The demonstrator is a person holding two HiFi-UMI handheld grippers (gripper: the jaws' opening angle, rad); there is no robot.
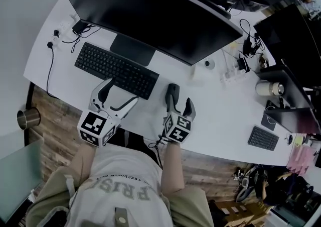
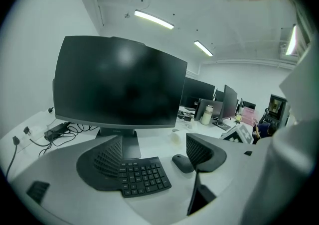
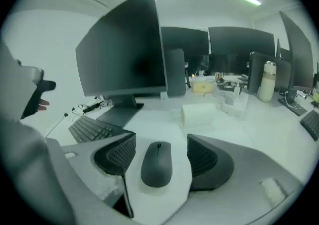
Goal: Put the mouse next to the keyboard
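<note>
The mouse (image 1: 173, 92) lies flat on the counter (image 1: 215, 120), just beside the right end of the keyboard (image 1: 116, 69), with a narrow strip of bare counter between them. Its long axis runs from the person toward the monitor (image 1: 150, 15), roughly square to the keyboard's long side. In the right gripper view its wheel end points away, toward the monitor.

The right gripper (image 1: 179, 104) hangs over the mouse's near end. Its fingers (image 3: 115, 155) stand wide, one on each side of the mouse with a gap on both sides, pressing on nothing. The left gripper (image 1: 118, 95) hovers at the keyboard's near edge, its fingers (image 2: 107, 158) wide too and holding nothing. Between them the keyboard's number pad shows beyond.

The monitor's foot (image 1: 133, 49) sits behind the keyboard, and cables (image 1: 75, 32) lie at the counter's left end. Right of the mouse, well apart, are a white box (image 3: 199, 114), a bottle (image 1: 268, 88) and a small second keyboard (image 1: 263, 138).

The key legends are too small to read. The shirt's print (image 1: 123, 191) shows upside down and only in part.
</note>
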